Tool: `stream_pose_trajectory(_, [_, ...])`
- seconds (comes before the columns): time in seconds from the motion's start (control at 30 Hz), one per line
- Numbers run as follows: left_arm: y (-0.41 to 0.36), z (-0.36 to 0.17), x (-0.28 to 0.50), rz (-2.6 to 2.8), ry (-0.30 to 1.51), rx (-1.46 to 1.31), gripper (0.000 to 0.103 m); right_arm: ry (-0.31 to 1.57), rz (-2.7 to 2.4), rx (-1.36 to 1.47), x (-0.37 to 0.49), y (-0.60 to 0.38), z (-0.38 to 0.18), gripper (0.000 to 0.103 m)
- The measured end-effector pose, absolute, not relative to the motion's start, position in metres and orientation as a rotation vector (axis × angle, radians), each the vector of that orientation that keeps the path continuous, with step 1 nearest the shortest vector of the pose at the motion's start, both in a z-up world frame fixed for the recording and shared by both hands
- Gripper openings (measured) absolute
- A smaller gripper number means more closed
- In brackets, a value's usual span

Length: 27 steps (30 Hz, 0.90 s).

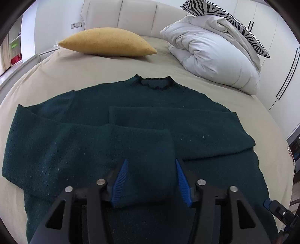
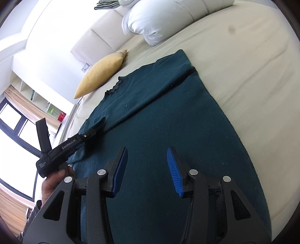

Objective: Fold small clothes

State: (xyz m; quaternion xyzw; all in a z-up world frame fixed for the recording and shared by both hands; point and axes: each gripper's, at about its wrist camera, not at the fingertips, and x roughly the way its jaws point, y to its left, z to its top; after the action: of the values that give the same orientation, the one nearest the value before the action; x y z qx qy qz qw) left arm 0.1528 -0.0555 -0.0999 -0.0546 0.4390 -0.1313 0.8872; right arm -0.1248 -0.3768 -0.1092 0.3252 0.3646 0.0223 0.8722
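Note:
A dark green knitted sweater (image 1: 142, 112) lies flat on the beige bed, collar (image 1: 153, 83) away from me, both sleeves folded across the chest. My left gripper (image 1: 151, 165) is open, its blue pads on either side of the cuff end of the left sleeve (image 1: 150, 169), which lies between the jaws. In the right wrist view the sweater (image 2: 168, 120) fills the middle. My right gripper (image 2: 147, 155) is open and empty above the sweater's body. The left gripper's fingertips (image 2: 99, 124) show there at the sleeve end.
A yellow cushion (image 1: 106, 42) lies at the head of the bed (image 1: 56, 75). A bunched white duvet (image 1: 211, 54) with a zebra-striped pillow (image 1: 225, 16) sits at the back right. Bare sheet (image 2: 253, 65) lies right of the sweater. Shelves and a window are at the left.

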Motion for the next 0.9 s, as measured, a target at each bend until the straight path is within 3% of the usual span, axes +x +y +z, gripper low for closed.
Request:
stream_pose_trajectory(0.17, [-0.030,-0.092,0.130,-0.302,0.884,-0.175,0.077,0.802,0.130,0.635,-0.082,-0.358,-0.098,0.043])
stream_pose_trajectory(0.37, [0.022,-0.083,0.116,-0.270,0.827,-0.274,0.077,0.885,0.330,0.595,-0.004,-0.301,-0.089,0.049])
stream_pose_trajectory(0.6, [0.097,-0.078,0.111,-0.191,0.782,-0.425,0.077,1.083,0.294,0.535,0.073,-0.244,-0.126,0.050])
stream_pose_trajectory(0.63, [0.106,-0.079,0.111,-0.177,0.779,-0.433,0.077,1.081,0.293,0.521,0.077,-0.241,-0.128,0.049])
stream_pose_trajectory(0.77, [0.136,-0.081,0.113,-0.140,0.767,-0.490,0.076,1.034,0.273,0.404,0.072,-0.227,-0.116,0.009])
stream_pose_trajectory(0.9, [0.150,-0.078,0.118,-0.121,0.750,-0.520,0.076,0.939,0.294,0.283,0.064,-0.227,-0.079,0.007])
